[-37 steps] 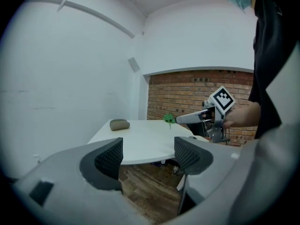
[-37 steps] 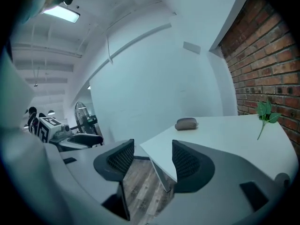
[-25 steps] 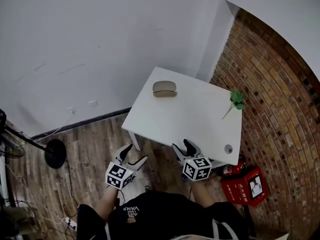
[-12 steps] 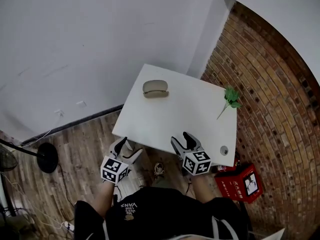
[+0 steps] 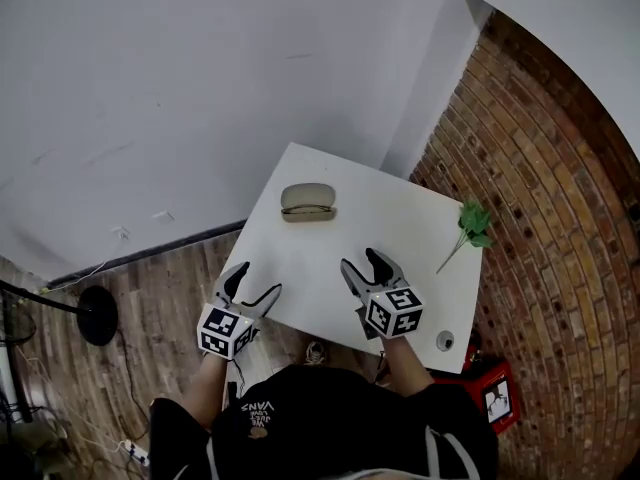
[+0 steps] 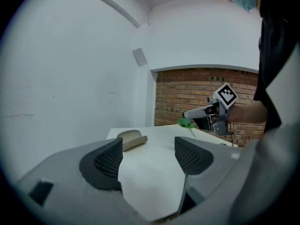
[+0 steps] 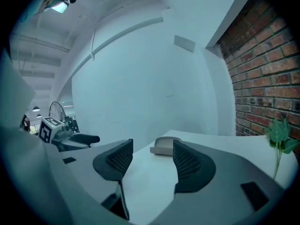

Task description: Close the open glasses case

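While the left gripper (image 5: pixel 256 281) and right gripper (image 5: pixel 362 261) hover at the white table's (image 5: pixel 400 238) near edge, jaws parted and empty, the open glasses case (image 5: pixel 307 203) lies beyond: one o'clock from the left, eleven from the right, long axis nine-to-three, right marginally nearer.

Worktop (image 5: pixel 400 230) looks like smooth matt white laminate. Glasses case (image 5: pixel 307 202) has a dull beige skin, can't tell if it's cloth. The left tool (image 5: pixel 258 279) and right tool (image 5: pixel 360 260) are matt grey plastic with dark grid-textured pads (image 6: pixel 108 159). Rough red brick wall (image 5: pixel 560 168), wood-plank floor (image 5: pixel 170 298).
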`<control>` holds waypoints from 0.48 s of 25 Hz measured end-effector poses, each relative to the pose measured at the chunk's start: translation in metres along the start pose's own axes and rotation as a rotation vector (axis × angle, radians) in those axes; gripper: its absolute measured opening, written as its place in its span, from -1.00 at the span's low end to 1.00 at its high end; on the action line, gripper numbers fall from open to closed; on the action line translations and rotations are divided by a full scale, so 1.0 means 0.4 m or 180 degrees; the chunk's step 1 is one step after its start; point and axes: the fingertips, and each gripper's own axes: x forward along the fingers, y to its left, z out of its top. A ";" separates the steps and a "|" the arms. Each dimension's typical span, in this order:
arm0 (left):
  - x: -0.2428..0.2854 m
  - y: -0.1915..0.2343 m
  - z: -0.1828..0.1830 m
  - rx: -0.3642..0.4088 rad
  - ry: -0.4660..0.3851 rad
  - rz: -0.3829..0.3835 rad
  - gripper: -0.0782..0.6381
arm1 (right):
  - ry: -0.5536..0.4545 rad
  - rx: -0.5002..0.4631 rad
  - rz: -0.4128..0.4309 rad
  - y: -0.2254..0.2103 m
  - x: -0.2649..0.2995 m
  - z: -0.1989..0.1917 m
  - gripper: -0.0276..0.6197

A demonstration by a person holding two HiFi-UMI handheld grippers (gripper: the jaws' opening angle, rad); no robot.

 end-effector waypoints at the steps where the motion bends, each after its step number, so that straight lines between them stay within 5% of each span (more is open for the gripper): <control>1: 0.021 0.008 0.008 0.0007 0.0001 0.0025 0.18 | 0.0008 -0.0009 0.0021 -0.018 0.012 0.008 -0.14; 12: 0.187 0.086 0.066 0.0215 0.0186 -0.0002 0.27 | 0.0127 0.0032 0.0175 -0.130 0.120 0.013 -0.15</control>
